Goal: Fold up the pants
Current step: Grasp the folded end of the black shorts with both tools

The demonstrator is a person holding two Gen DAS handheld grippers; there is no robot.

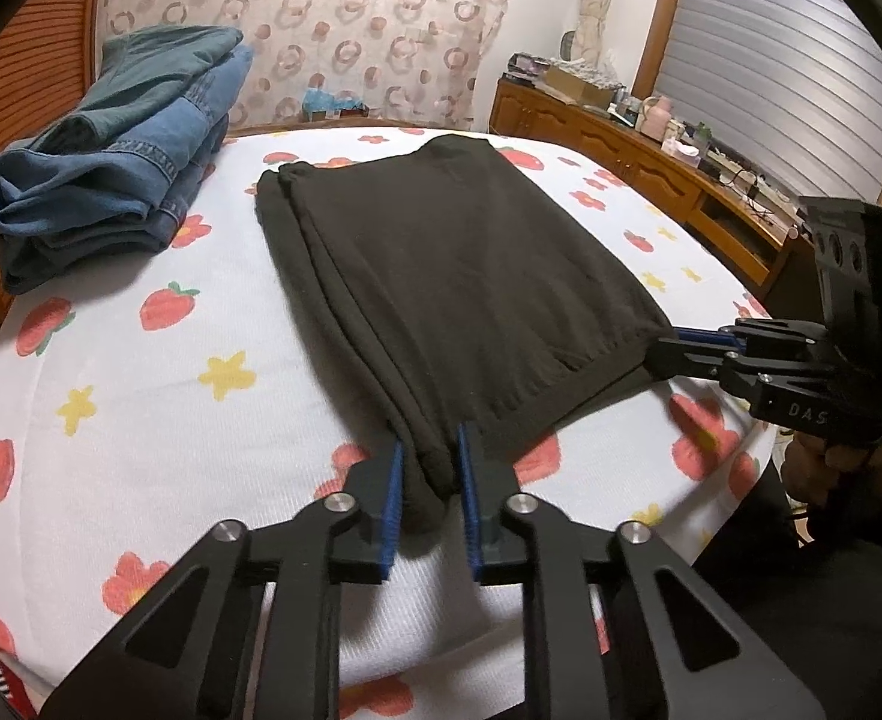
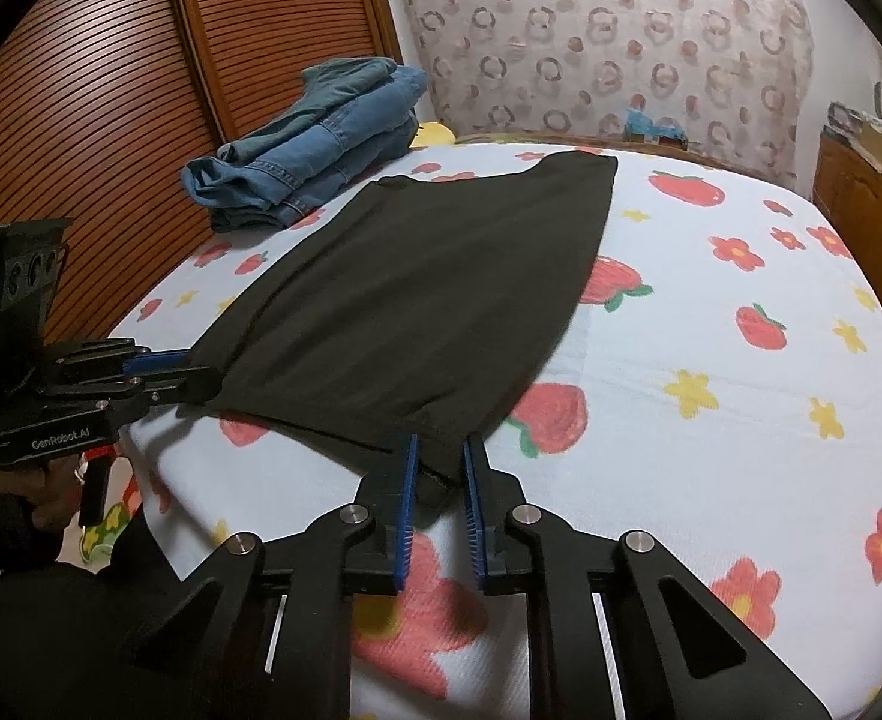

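Left gripper [image 1: 430, 489] pinching one near corner of pants [image 1: 453, 276]; right gripper [image 2: 440, 483] pinching the other. Pants flat on bed [image 1: 141, 396], near edge taken at both ends, presumably for an even fold. Dresser [image 1: 621, 138] in left view only; louvered door [image 2: 111, 90] clearer in right.

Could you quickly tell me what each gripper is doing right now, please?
Left gripper: shut on the black pants, at a near corner.
Right gripper: shut on the black pants' other near corner.
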